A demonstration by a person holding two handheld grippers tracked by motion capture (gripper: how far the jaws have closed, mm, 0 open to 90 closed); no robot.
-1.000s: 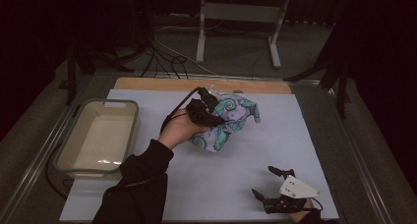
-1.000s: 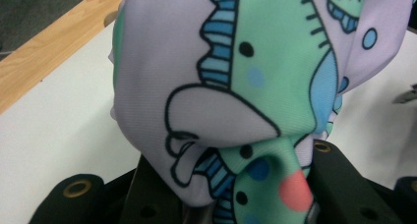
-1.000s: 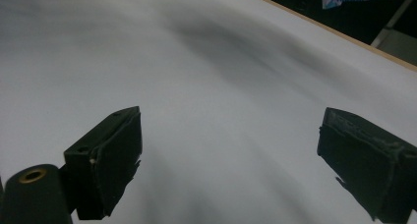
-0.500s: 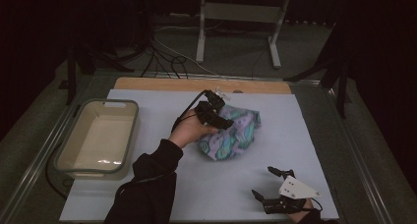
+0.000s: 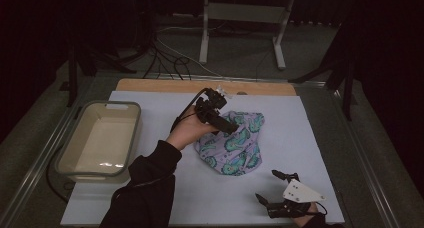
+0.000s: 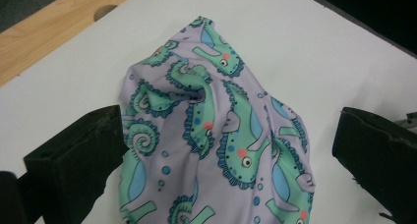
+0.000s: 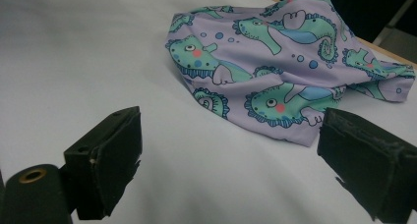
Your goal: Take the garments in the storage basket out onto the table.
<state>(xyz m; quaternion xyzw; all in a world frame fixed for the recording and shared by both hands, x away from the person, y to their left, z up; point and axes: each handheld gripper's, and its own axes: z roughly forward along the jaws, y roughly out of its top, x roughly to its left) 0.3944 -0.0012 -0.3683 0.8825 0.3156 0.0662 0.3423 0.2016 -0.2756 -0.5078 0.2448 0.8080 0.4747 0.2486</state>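
My left gripper has just been opening its jaws wide above the seahorse cloth lying loose on the white table, while my right gripper sits nearby, spread open too.

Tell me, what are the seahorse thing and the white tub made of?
The seahorse cloth looks like thin, soft printed fabric: it lies crumpled in folds. The tub looks like hard, glossy plastic, with smooth rounded walls and a shiny glint on its floor.
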